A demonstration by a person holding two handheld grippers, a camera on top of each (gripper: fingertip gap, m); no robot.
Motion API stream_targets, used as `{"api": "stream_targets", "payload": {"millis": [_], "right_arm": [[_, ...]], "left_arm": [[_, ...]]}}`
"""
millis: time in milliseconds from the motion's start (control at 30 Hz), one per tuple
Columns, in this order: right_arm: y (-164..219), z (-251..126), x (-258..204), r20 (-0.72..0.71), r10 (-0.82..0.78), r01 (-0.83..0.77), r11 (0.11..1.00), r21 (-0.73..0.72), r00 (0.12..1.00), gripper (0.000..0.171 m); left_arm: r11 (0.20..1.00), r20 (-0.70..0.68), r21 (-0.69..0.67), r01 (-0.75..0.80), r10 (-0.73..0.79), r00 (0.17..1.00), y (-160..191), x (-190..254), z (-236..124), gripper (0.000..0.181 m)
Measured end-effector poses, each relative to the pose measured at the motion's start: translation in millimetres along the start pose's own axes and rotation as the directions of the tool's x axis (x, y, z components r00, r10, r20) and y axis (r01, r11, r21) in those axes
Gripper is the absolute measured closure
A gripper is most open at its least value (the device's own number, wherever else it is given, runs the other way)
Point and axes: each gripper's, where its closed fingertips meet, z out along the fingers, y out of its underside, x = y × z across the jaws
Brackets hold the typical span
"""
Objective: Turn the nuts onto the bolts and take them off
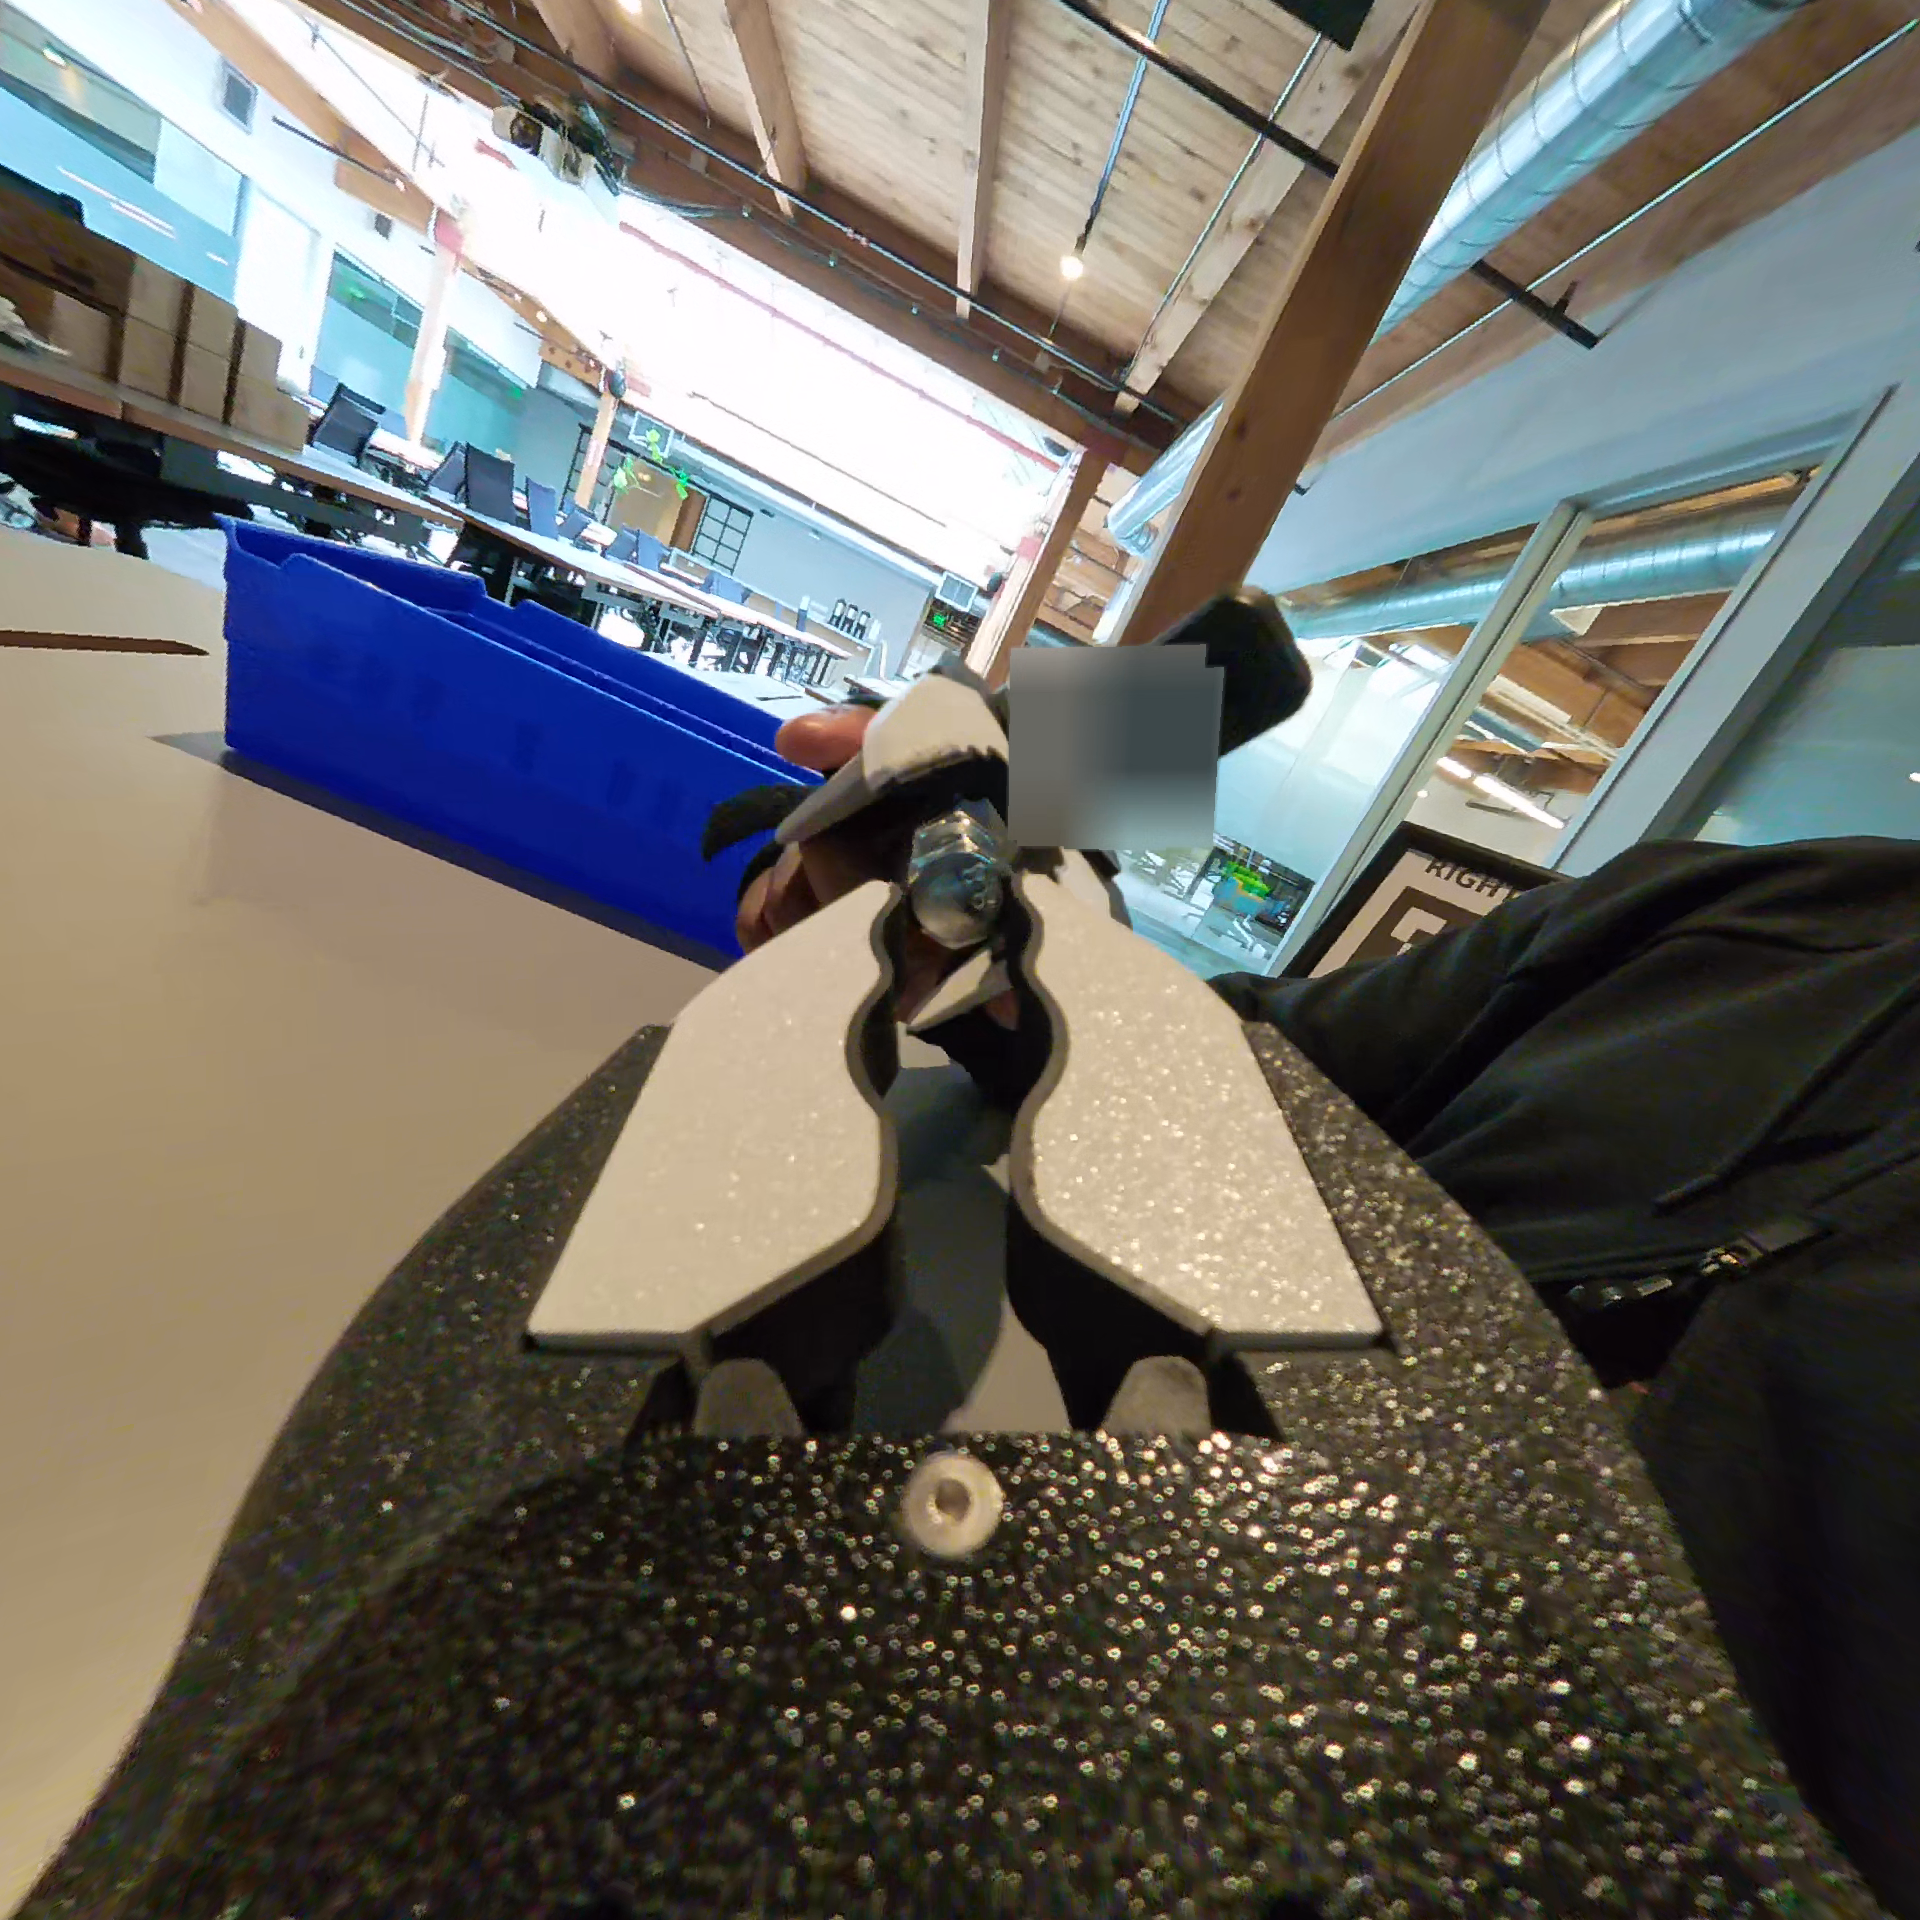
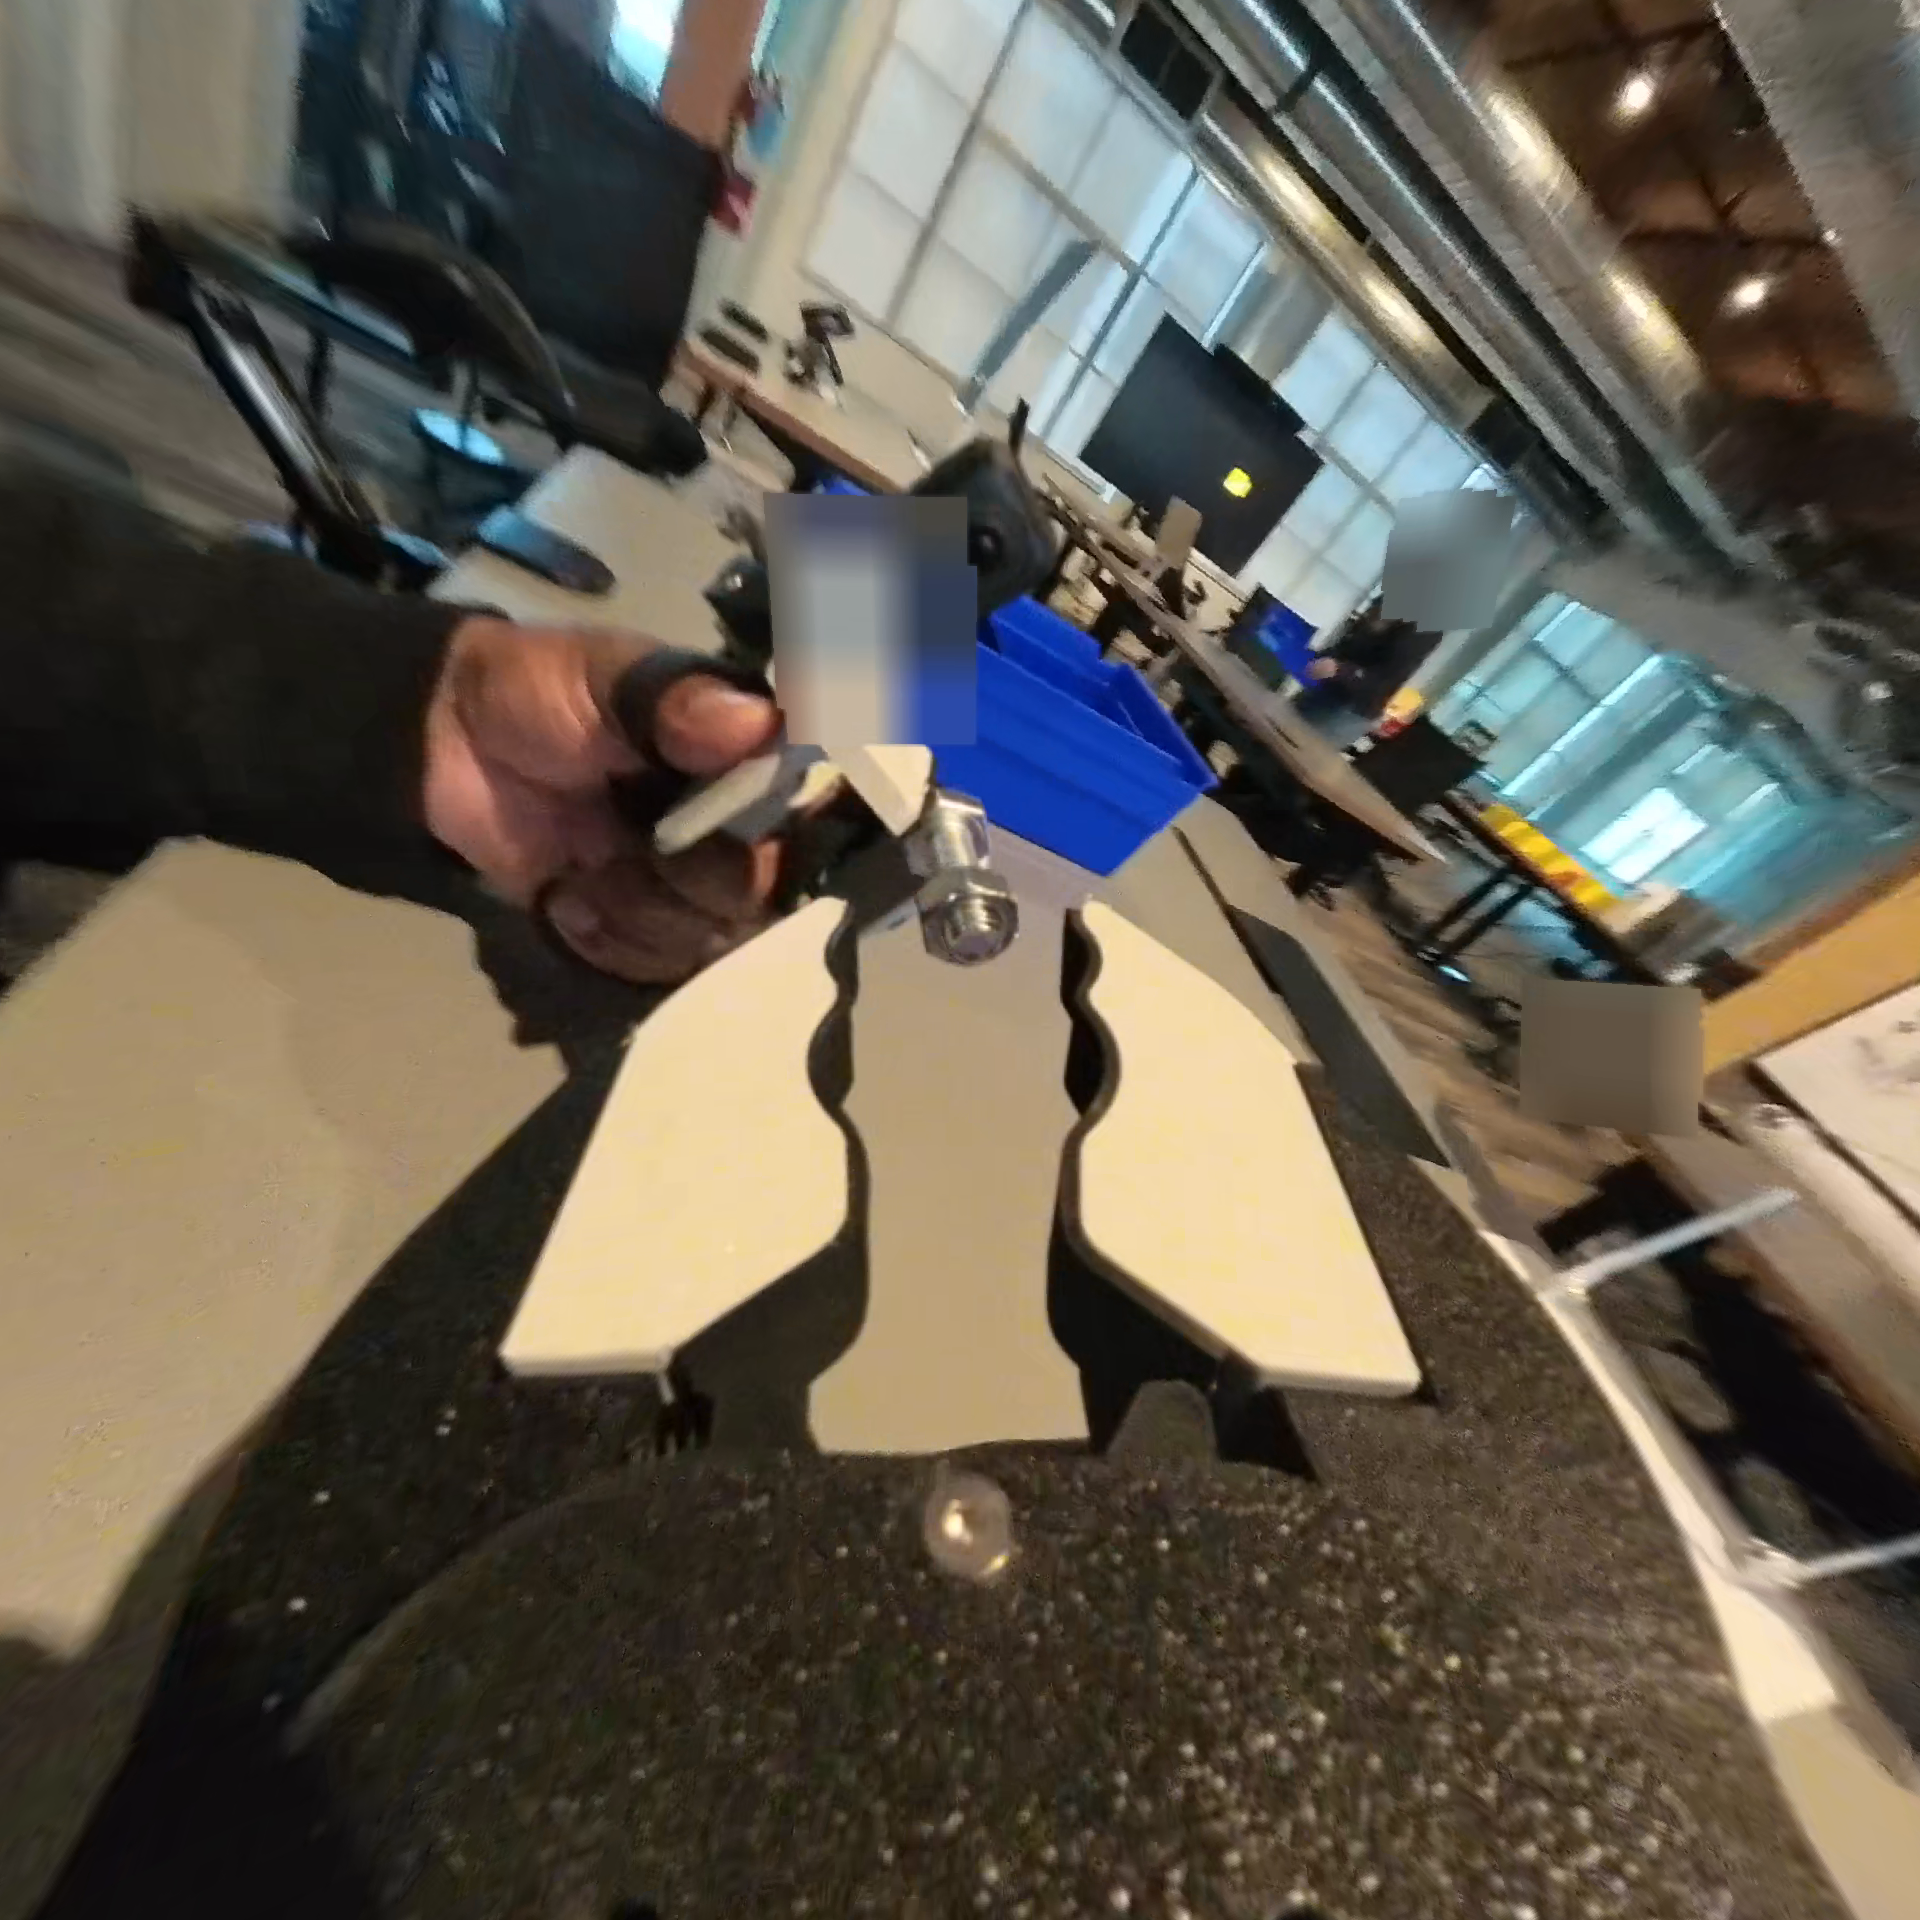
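My left gripper (image 1: 956, 920) is shut on the head end of a silver bolt (image 1: 954, 896) and holds it in the air above the grey table (image 1: 312, 987). In the right wrist view the left gripper (image 2: 831, 795) holds the bolt (image 2: 948, 831) with its threaded end pointing at me, and a silver nut (image 2: 971, 914) sits on that end. My right gripper (image 2: 961, 920) is open, with its tips on either side of the nut and apart from it. One of the right gripper's fingers (image 1: 914, 738) shows just beyond the bolt in the left wrist view.
A blue plastic bin (image 1: 468, 707) stands on the table behind the grippers; it also shows in the right wrist view (image 2: 1070, 758). A person's hand (image 2: 540, 769) and dark sleeve (image 1: 1610, 1039) hold the grippers. Office desks and chairs stand farther back. The grippers are tip to tip, or close to it.
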Motion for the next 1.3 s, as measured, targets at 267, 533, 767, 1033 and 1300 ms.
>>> {"api": "stream_targets", "payload": {"millis": [267,533,767,1033,1300], "right_arm": [[5.2,2.6,-4.2,0.014,-0.011,0.012,1.000,-0.027,1.000,0.153],[3.3,-0.2,-6.4,0.359,0.659,-0.695,0.718,-0.040,0.661,0.153],[0.7,2.5,-5.5,0.181,0.336,-0.345,0.938,0.021,0.924,0.125],[7.1,5.2,0.8,0.015,0.068,-0.067,0.998,-0.020,0.998,0.134],[14.9,7.2,-4.0,0.034,0.040,-0.037,0.996,-0.082,0.999,0.152]], "left_arm": [[0.999,0.000,-0.046,-0.003,0.004,1.000,7.0,0.0,3.8,0.165],[0.984,0.090,-0.103,-0.146,0.155,0.984,8.2,-3.1,6.1,0.164],[0.999,0.038,0.023,-0.031,0.030,0.999,-5.2,-2.8,-2.7,0.164],[1.000,0.014,-0.012,0.013,-0.013,1.000,2.4,-2.8,1.0,0.164],[0.998,0.024,-0.046,0.048,-0.047,0.999,9.4,-6.5,2.1,0.164]]}}
